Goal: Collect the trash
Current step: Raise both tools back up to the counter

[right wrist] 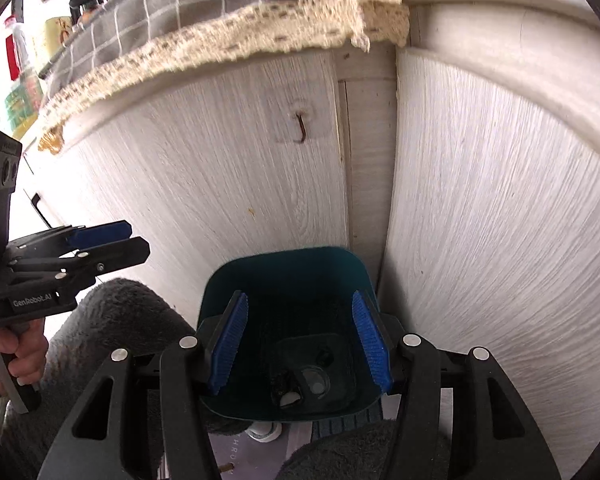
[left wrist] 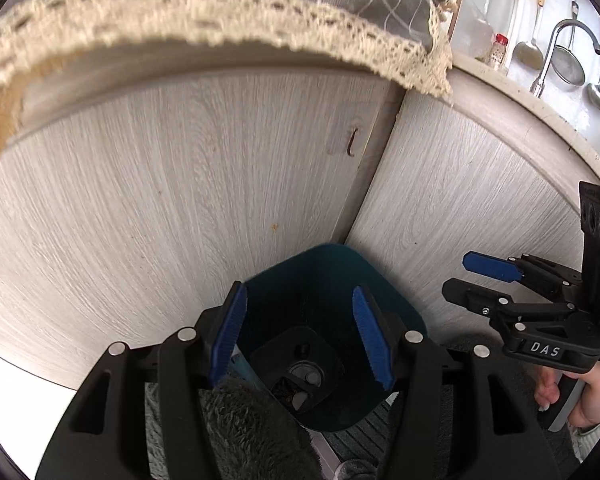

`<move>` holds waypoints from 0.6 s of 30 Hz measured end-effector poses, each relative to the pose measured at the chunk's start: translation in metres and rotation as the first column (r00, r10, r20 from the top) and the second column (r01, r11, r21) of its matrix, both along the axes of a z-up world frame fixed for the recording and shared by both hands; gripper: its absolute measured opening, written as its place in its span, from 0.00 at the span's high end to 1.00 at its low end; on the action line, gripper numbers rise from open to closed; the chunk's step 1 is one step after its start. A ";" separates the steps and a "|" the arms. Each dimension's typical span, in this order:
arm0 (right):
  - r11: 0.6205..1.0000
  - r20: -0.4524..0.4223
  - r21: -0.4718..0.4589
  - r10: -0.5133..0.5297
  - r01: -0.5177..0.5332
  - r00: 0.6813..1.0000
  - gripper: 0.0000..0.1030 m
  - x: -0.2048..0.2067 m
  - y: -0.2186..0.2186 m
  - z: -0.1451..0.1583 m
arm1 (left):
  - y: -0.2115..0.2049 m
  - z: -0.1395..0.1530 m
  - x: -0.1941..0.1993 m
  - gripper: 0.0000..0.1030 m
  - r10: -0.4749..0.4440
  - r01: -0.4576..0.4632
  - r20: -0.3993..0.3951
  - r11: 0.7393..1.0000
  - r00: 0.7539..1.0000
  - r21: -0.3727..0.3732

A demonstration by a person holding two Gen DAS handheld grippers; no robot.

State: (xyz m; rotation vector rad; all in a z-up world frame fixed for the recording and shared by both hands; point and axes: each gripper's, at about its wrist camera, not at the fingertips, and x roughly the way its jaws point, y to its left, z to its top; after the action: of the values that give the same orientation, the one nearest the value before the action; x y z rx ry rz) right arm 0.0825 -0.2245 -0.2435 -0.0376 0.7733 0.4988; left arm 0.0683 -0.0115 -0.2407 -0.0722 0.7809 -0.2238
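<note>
A dark teal trash bin (left wrist: 324,276) stands on the floor in the corner of pale wood-grain cabinets; it also shows in the right wrist view (right wrist: 288,276). Small bits of trash (left wrist: 296,394) lie at its bottom, also seen in the right wrist view (right wrist: 288,394). My left gripper (left wrist: 302,338) is open and empty above the bin's mouth. My right gripper (right wrist: 302,342) is open and empty above the bin too. The right gripper appears at the right of the left wrist view (left wrist: 466,280), the left gripper at the left of the right wrist view (right wrist: 134,242).
Cabinet fronts (left wrist: 180,200) close in behind the bin. A grey checked cloth with cream lace trim (left wrist: 220,20) hangs over the counter edge. A small hook (right wrist: 301,128) sticks to the cabinet. A faucet and hanging ladles (left wrist: 560,52) are at the upper right. Grey fuzzy slippers (right wrist: 112,320) are below.
</note>
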 end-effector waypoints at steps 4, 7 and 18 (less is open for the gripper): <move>0.998 0.111 0.059 -0.004 -0.003 0.994 0.40 -0.005 -0.003 0.059 | 0.002 0.051 -0.012 0.33 0.013 -0.013 0.109 1.000 0.994 -0.004; 0.996 0.198 0.093 -0.007 -0.012 0.980 0.35 -0.007 -0.003 0.105 | 0.002 0.092 -0.022 0.30 0.009 -0.008 0.189 1.000 0.982 -0.007; 0.985 0.363 0.136 0.053 -0.109 0.930 0.44 0.030 0.021 0.223 | 0.030 0.200 -0.022 0.28 0.061 -0.052 0.318 0.998 0.946 -0.035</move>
State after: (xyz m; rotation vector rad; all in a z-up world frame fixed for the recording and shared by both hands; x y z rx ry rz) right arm 0.1129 -0.2036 -0.0203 -0.0163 0.3745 0.6097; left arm 0.0466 0.0189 -0.0412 -0.0811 0.4524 -0.1852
